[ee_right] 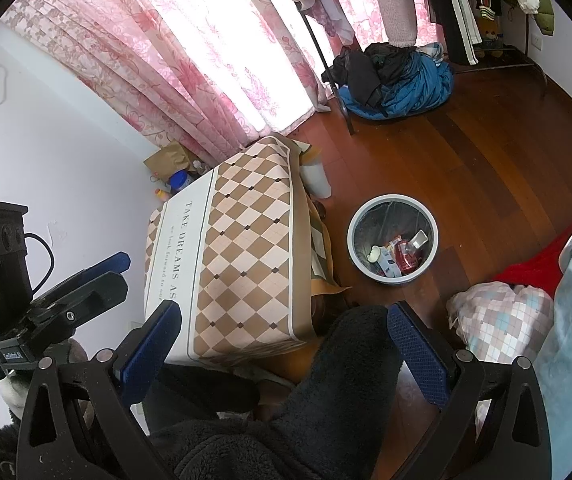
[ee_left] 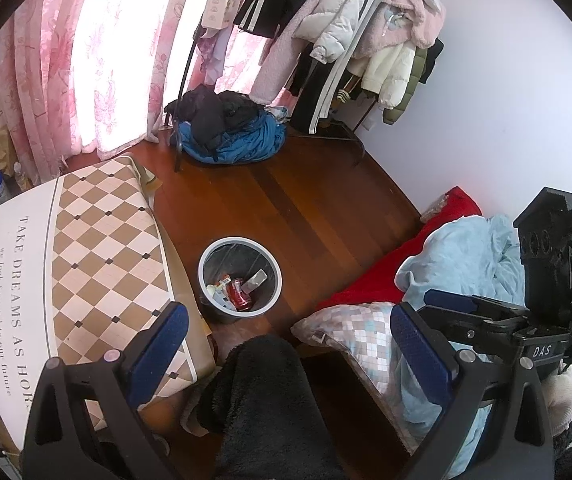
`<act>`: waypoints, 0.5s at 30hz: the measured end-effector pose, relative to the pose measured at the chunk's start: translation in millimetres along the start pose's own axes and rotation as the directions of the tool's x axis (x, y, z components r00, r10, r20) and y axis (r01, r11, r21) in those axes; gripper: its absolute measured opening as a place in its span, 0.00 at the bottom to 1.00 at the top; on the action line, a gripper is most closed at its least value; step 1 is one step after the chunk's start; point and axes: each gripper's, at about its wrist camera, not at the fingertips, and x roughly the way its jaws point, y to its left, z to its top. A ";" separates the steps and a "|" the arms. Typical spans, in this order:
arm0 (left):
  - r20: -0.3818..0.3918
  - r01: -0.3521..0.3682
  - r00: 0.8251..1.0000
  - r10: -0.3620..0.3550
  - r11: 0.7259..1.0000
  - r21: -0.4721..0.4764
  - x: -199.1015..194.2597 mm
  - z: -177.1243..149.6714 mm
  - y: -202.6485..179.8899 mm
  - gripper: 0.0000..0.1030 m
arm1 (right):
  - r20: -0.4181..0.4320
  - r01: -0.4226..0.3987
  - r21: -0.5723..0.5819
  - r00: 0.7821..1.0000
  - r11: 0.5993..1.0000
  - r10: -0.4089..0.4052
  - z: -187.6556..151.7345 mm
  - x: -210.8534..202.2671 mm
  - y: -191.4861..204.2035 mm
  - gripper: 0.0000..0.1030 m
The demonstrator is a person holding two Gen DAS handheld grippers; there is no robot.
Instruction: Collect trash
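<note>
Glossy wood floor (ee_left: 306,208), plastic bin (ee_left: 240,276)

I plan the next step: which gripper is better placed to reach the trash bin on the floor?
Probably the left gripper: the bin sits just ahead of its open fingers. From the right gripper it lies farther off.

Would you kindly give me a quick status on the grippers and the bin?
Left gripper open, empty. Right gripper open, empty. Bin upright on floor, trash inside. Knee between grippers and bin.

A lived-in bedroom at home. Pink floral curtains (ee_left: 65,60), loaded clothes rack (ee_left: 350,28), rumpled bedding (ee_left: 462,256), wood floor (ee_left: 306,200).
</note>
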 end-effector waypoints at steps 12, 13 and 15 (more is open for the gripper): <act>-0.001 0.004 1.000 -0.004 1.000 0.001 -2.4 -1.4 4.1 1.00 | -0.001 0.001 0.000 1.000 1.000 -0.001 -1.9 0.4 3.7 1.00; -0.001 0.006 1.000 -0.006 1.000 0.001 -2.3 -1.5 3.6 1.00 | -0.001 0.000 0.001 1.000 1.000 0.000 -2.1 0.6 4.2 1.00; 0.000 0.004 1.000 -0.004 1.000 0.002 -2.6 -1.6 4.8 1.00 | 0.000 0.001 0.001 1.000 1.000 -0.001 -2.3 0.8 4.9 1.00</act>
